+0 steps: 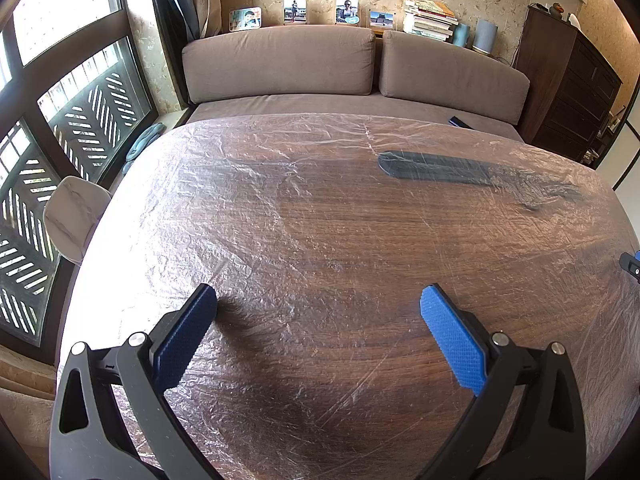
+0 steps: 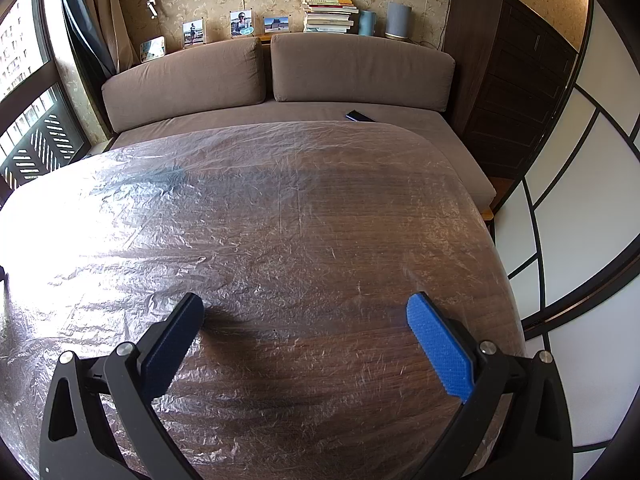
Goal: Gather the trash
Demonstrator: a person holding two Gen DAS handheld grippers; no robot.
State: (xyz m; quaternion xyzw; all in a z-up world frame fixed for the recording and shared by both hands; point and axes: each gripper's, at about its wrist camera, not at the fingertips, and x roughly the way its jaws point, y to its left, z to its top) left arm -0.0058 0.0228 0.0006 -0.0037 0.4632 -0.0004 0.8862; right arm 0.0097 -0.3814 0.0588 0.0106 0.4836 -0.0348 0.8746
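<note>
Wooden counter (image 1: 340,240) wears a thin, crinkly plastic sheet (image 1: 280,168): light, slippery, probably best pinched at an edge. Left gripper (image 1: 318,308) and right gripper (image 2: 304,312) both spread, empty.

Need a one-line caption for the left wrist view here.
Left gripper open and empty above a wooden table wrapped in clear plastic film, with a brown sofa behind.

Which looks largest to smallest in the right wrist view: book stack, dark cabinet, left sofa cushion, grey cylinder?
1. Dark cabinet
2. Left sofa cushion
3. Book stack
4. Grey cylinder
The cabinet and cushion are close in apparent size, and fisheye distortion makes that pair unsure.
</note>
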